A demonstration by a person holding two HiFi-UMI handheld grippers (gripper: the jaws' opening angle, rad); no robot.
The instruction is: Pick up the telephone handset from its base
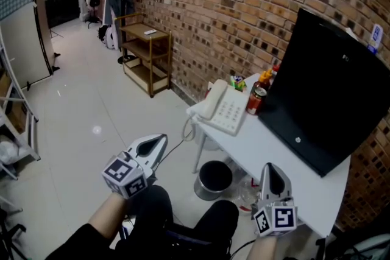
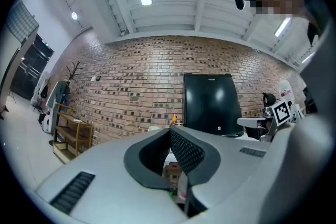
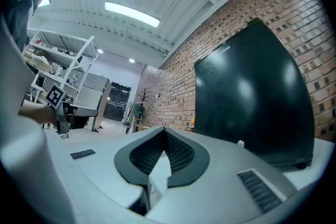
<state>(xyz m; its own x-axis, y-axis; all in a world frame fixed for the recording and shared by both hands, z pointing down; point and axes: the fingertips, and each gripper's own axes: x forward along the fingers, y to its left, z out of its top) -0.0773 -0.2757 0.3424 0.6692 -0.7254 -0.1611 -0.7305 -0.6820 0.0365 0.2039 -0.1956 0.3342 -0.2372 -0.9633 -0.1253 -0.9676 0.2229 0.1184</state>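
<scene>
The white telephone (image 1: 226,111) sits at the left end of the white table (image 1: 274,149), its handset (image 1: 214,99) lying on the base's left side. A cord hangs off the table edge below it. In the head view my left gripper (image 1: 162,139) is low and left of the table, short of the phone, pointing toward it. The left gripper (image 2: 170,129) is shut with nothing in it. My right gripper (image 1: 272,166) hovers over the table's near edge to the right of the phone. The right gripper (image 3: 164,130) is also shut and holds nothing.
A large black monitor (image 1: 329,88) leans against the brick wall on the table. A red can (image 1: 256,100) and an orange bottle (image 1: 265,78) stand just right of the phone. A black bin (image 1: 213,178) is under the table; a wooden shelf (image 1: 145,52) stands further left.
</scene>
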